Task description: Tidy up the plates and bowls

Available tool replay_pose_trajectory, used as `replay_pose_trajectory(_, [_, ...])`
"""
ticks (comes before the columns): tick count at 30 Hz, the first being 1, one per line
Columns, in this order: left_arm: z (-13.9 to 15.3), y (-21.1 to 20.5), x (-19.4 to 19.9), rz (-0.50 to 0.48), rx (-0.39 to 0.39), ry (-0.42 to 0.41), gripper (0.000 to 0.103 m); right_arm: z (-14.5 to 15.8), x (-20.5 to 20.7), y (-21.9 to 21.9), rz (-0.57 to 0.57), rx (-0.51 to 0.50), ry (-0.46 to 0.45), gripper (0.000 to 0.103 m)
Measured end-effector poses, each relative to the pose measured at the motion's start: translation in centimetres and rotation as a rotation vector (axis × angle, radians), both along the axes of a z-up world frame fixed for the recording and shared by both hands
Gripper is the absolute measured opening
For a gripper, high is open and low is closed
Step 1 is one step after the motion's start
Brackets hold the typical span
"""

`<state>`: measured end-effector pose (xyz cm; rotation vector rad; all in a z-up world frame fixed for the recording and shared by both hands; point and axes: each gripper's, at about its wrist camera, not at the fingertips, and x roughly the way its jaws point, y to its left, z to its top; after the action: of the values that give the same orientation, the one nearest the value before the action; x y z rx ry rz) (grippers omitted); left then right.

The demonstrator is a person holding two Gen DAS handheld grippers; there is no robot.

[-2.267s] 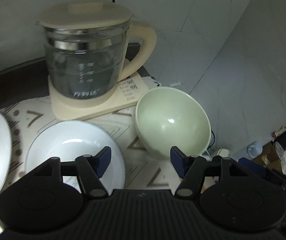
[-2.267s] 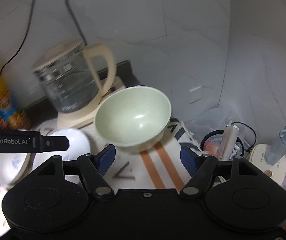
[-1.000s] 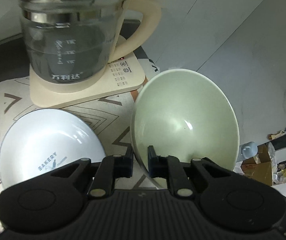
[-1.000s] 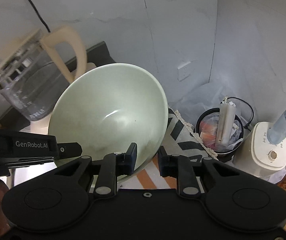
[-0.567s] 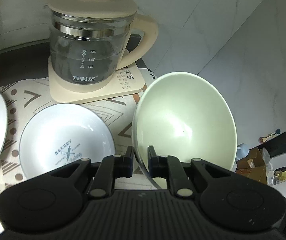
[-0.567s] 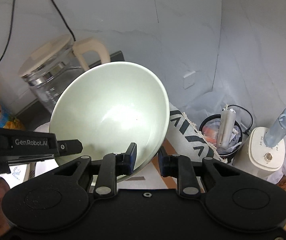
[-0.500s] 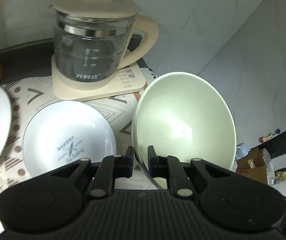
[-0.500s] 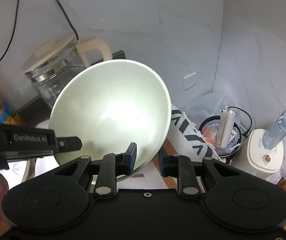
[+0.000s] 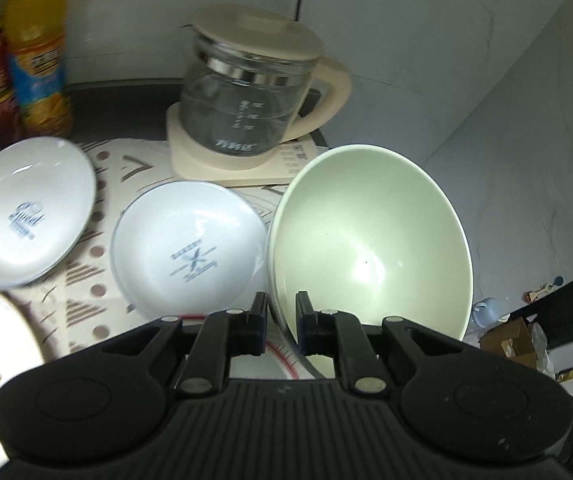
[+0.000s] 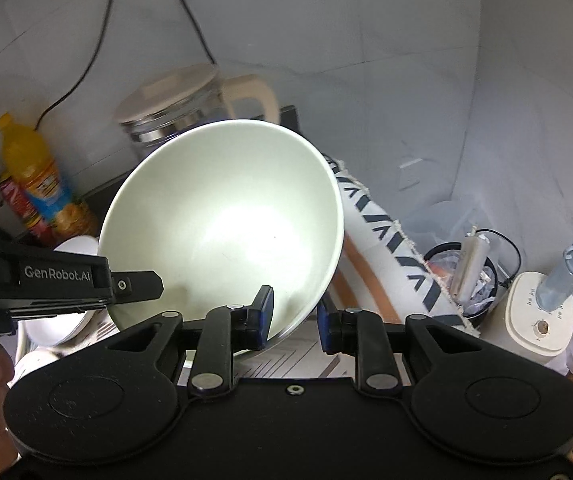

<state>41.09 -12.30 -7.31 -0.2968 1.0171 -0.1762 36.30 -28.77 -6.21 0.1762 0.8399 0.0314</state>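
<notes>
- Left wrist view: the left gripper (image 9: pixel 280 314) pinches the near rim of the pale green ceramic bowl (image 9: pixel 370 240), which is tilted above the patterned cloth (image 9: pixel 86 292); only here do two white printed plates (image 9: pixel 188 246) show fully.
- Right wrist view: the right gripper (image 10: pixel 294 316) clamps the pale green ceramic bowl's opposite rim; only here a white humidifier (image 10: pixel 538 316) appears.

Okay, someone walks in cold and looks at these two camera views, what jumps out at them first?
The big pale green bowl fills the middle of both views, tilted toward the cameras and clamped at its rim by the left gripper and the right gripper. Left of it, two white plates with blue print lie on a patterned mat. Behind them stands a glass kettle, and an orange drink bottle at the far left.
</notes>
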Motion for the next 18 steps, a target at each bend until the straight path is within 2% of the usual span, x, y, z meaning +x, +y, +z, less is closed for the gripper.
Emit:
replay_pose_trajectory(10, [0.1,3.2,-4.4,0.100,0.046,0.013,0.012,-0.2,-2.6,2.7,0.105,0.034,0.001,0.023])
replay_pose_trajectory(18, [-1.0,5.3,-7.0,0.156,0.059,0.052,0.013,-1.1,-4.2,5.1,0.175,0.046,0.024,0.023])
